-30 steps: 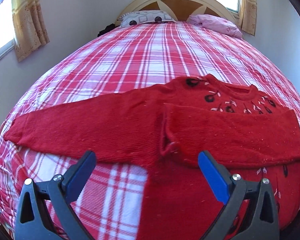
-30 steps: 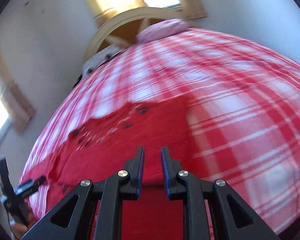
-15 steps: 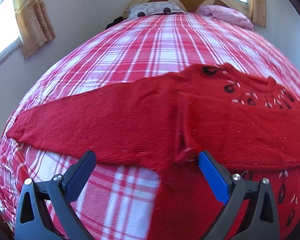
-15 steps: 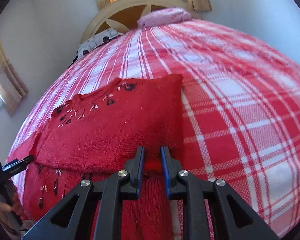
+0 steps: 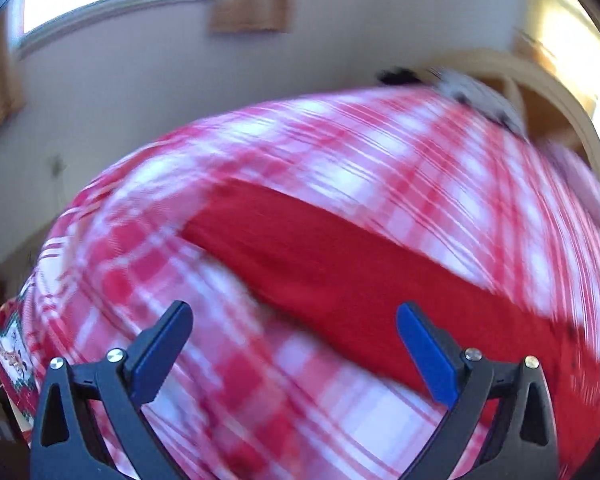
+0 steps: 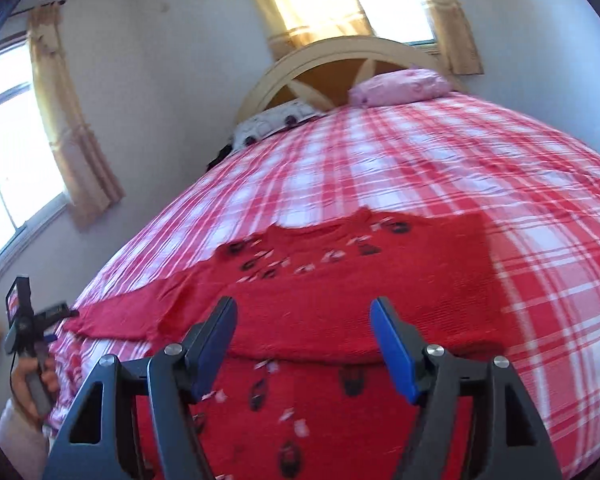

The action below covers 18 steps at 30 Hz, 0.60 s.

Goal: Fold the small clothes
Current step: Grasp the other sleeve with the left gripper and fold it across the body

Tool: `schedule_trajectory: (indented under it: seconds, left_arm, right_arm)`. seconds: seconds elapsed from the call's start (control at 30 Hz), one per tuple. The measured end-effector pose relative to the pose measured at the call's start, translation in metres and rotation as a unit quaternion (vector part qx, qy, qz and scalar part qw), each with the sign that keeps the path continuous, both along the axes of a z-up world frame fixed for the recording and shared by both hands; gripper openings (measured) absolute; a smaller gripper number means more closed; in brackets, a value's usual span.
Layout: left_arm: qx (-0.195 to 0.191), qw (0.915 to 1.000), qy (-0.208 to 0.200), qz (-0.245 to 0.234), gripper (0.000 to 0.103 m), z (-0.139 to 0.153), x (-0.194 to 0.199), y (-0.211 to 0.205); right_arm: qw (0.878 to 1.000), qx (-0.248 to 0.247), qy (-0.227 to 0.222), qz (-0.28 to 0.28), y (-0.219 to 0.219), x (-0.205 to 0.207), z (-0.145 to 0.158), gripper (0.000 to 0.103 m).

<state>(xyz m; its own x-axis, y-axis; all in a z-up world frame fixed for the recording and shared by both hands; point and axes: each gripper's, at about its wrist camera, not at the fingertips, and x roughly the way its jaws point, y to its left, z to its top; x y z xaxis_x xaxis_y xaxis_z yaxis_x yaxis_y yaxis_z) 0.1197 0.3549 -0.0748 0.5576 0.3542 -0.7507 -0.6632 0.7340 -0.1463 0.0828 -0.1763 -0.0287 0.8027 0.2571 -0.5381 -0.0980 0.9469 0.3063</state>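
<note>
A small red knit sweater (image 6: 340,292) with dark embroidered motifs lies flat on the plaid bed. Its right sleeve is folded across the chest; its left sleeve (image 5: 340,264) stretches straight out, blurred in the left wrist view. My right gripper (image 6: 302,340) hovers over the folded sleeve, its jaws opening, with nothing between the blue pads. My left gripper (image 5: 292,344) is open above the bedcover near the outstretched sleeve, holding nothing. In the right wrist view the left gripper (image 6: 32,320) shows at the far left in a hand.
The red and white plaid bedcover (image 6: 440,160) spans the bed. A pink pillow (image 6: 400,86) and a patterned pillow (image 6: 268,124) rest against the arched headboard (image 6: 340,56). Curtained windows (image 6: 4,160) line the walls. A printed cloth (image 5: 12,356) hangs at the bed's left edge.
My right gripper let go of the folded sleeve, opened wide and pulled back. My left gripper swung fast toward the outstretched left sleeve and rolled, still open.
</note>
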Motion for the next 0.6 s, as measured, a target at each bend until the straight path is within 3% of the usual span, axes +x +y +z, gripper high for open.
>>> schedule_trajectory:
  seconds: [0.13, 0.27, 0.33, 0.4, 0.47, 0.5, 0.57, 0.6]
  left_arm:
    - [-0.051, 0.9973, -0.006, 0.052, 0.103, -0.017, -0.001, 0.053]
    - [-0.130, 0.9893, -0.014, 0.065, 0.095, -0.041, 0.007, 0.079]
    - [-0.119, 0.9896, -0.032, 0.074, 0.093, -0.038, 0.007, 0.079]
    - [-0.129, 0.9889, -0.053, 0.051, 0.075, -0.036, 0.012, 0.076]
    - [-0.140, 0.9874, -0.066, 0.032, 0.050, -0.038, 0.015, 0.074]
    - [-0.134, 0.9885, -0.063, 0.032, 0.045, -0.039, 0.017, 0.075]
    - [-0.126, 0.9895, -0.064, 0.032, 0.015, -0.042, 0.018, 0.076]
    - [-0.137, 0.9872, -0.077, 0.026, 0.012, -0.043, 0.017, 0.077]
  right_arm:
    - [0.999, -0.008, 0.023, 0.029, 0.021, 0.000, -0.010, 0.070]
    - [0.999, -0.002, 0.037, 0.039, 0.032, -0.003, -0.014, 0.070]
    - [0.998, -0.007, 0.039, 0.039, 0.034, -0.004, -0.015, 0.070]
    - [0.998, -0.013, 0.041, 0.038, 0.035, -0.005, -0.014, 0.070]
    - [0.998, -0.016, 0.042, 0.033, 0.035, -0.007, -0.013, 0.070]
    - [0.999, -0.015, 0.042, 0.030, 0.035, -0.007, -0.012, 0.070]
    - [0.999, -0.006, 0.045, 0.025, 0.032, -0.007, -0.012, 0.070]
    - [0.999, -0.002, 0.047, 0.024, 0.032, -0.007, -0.012, 0.070]
